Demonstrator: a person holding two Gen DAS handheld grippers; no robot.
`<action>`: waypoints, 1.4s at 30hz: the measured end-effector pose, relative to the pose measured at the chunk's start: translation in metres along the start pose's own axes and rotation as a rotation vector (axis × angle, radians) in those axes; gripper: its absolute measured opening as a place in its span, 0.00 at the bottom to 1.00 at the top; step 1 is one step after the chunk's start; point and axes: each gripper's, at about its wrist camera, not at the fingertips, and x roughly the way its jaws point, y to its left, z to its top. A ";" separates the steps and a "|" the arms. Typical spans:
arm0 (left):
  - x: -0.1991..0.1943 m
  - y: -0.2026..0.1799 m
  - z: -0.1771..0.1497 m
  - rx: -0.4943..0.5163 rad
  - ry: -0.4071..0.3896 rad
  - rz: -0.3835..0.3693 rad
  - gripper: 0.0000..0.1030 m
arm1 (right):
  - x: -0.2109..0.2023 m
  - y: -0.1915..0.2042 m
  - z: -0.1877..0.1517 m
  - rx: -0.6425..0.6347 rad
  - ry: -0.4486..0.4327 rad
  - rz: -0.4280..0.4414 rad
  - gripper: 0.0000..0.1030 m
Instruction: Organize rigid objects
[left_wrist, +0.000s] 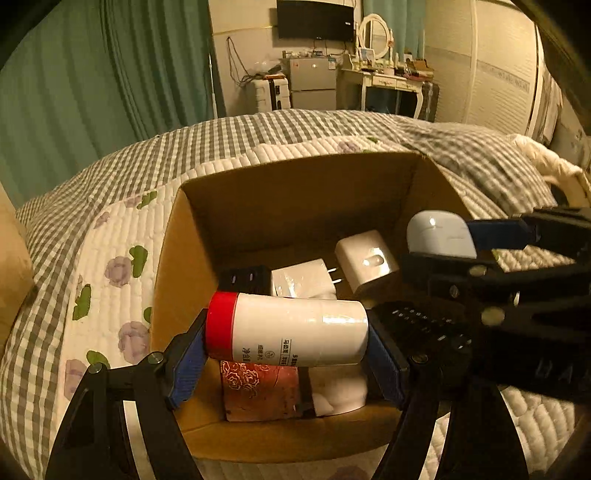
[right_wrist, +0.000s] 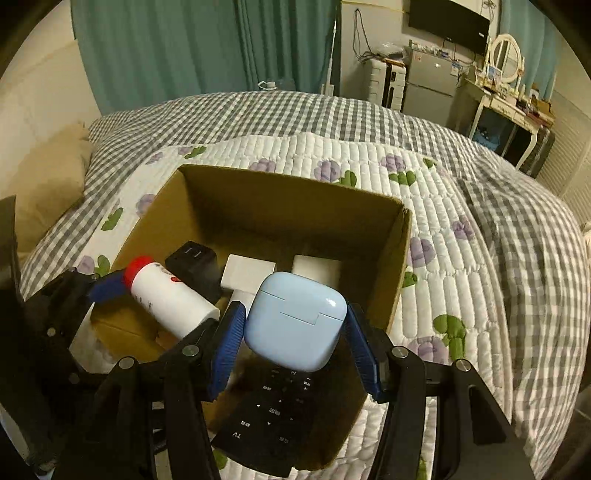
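My left gripper (left_wrist: 286, 341) is shut on a white bottle with a red cap (left_wrist: 288, 332), held sideways over the open cardboard box (left_wrist: 295, 177). My right gripper (right_wrist: 295, 326) is shut on a pale blue earbud case (right_wrist: 297, 319), also above the box (right_wrist: 291, 184). From the left wrist view the case (left_wrist: 439, 236) and the right gripper show at the right. Inside the box lie white chargers (left_wrist: 365, 262), a black charger (left_wrist: 243, 277), a black remote (right_wrist: 280, 406), a red patterned packet (left_wrist: 258, 391) and a white object (left_wrist: 340, 391).
The box stands on a bed with a quilted floral cover (right_wrist: 443, 206) over a grey checked blanket (right_wrist: 258, 110). A pillow (right_wrist: 40, 177) lies at the left. Green curtains (right_wrist: 184, 48), a small fridge (right_wrist: 432, 81) and a dressing table (right_wrist: 509, 99) stand beyond the bed.
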 end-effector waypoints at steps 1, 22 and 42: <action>0.002 0.000 0.000 -0.003 0.007 -0.002 0.78 | 0.001 -0.001 0.000 0.006 0.004 -0.013 0.55; -0.163 0.027 0.061 -0.059 -0.372 0.066 0.87 | -0.204 0.005 0.027 -0.011 -0.401 -0.120 0.74; -0.268 0.035 -0.032 -0.158 -0.661 0.163 0.92 | -0.275 0.056 -0.102 -0.062 -0.702 -0.095 0.85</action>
